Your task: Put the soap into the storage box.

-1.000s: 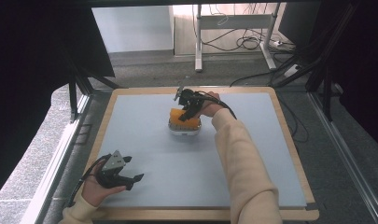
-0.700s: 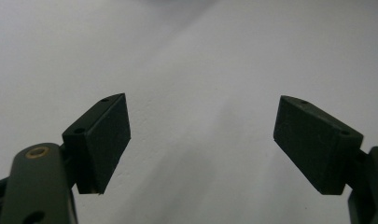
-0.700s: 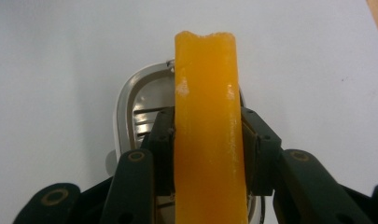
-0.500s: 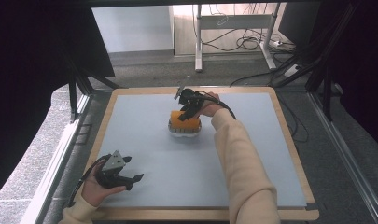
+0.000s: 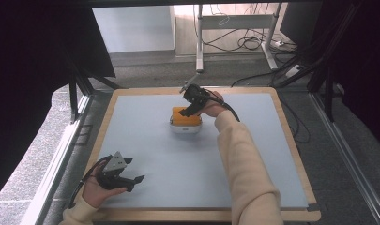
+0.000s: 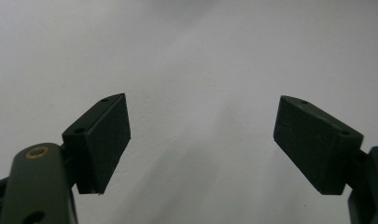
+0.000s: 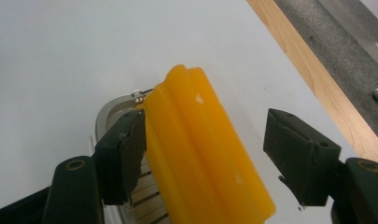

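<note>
An orange block (image 7: 203,154) is seen lying on a white slotted tray (image 5: 185,125) at the far middle of the table (image 5: 253,187); its near end is cut off in the right gripper view, and most of the tray is hidden beneath it. The right gripper (image 5: 193,104) is held over the block, jaws spread, one jaw against the block's side, the other apart. The left gripper (image 5: 123,174) is held at the near left corner, jaws spread over bare table.
</note>
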Demonstrator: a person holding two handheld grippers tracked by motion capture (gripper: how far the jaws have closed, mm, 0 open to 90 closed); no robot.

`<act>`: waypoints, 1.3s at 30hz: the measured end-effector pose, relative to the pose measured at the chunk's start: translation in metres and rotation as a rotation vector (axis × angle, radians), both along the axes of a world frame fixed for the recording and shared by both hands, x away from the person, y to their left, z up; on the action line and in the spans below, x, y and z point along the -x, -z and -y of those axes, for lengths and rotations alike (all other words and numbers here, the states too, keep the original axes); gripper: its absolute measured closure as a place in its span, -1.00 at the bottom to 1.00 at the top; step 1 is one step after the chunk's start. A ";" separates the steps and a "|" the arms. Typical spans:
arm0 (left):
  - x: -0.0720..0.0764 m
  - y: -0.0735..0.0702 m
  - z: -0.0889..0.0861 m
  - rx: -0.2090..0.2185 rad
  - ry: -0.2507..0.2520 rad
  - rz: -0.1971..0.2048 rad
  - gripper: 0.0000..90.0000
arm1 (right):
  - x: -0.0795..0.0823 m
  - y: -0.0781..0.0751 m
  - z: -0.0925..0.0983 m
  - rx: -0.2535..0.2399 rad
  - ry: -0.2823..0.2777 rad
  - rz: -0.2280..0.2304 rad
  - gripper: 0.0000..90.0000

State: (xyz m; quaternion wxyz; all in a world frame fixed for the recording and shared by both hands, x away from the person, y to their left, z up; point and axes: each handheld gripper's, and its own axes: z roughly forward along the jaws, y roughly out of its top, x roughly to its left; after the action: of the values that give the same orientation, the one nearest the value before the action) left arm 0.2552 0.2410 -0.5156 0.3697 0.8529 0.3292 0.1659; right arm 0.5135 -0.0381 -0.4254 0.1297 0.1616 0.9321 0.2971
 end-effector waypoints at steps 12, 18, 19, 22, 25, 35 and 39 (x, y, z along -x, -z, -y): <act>0.001 -0.001 0.000 0.005 -0.005 0.003 -0.58 | 0.021 -0.009 0.030 -0.099 0.076 -0.007 -0.36; 0.001 -0.002 0.001 0.003 -0.002 0.007 -0.58 | 0.046 -0.002 0.051 -0.140 0.123 0.011 -0.39; 0.002 -0.002 0.001 0.003 -0.003 0.007 -0.58 | 0.052 -0.001 0.054 -0.151 0.133 0.008 -0.39; 0.002 -0.005 0.001 0.015 -0.003 0.018 -0.58 | 0.071 0.001 0.068 -0.188 0.129 0.020 -0.40; 0.002 -0.004 0.002 0.013 -0.009 0.015 -0.58 | 0.092 0.003 0.081 -0.204 0.136 0.038 -0.41; 0.003 -0.001 0.007 -0.007 -0.003 0.017 -0.58 | 0.142 0.020 0.129 -0.217 0.254 0.038 -0.41; 0.003 0.000 0.008 0.002 -0.017 0.022 -0.58 | 0.169 0.030 0.155 -0.270 0.297 0.027 -0.41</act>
State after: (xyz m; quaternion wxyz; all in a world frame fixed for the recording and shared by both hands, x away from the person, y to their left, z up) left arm 0.2519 0.2333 -0.5156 0.3727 0.8479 0.3323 0.1782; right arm 0.3450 -0.1929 -0.4553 0.1620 0.3093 0.8479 0.3990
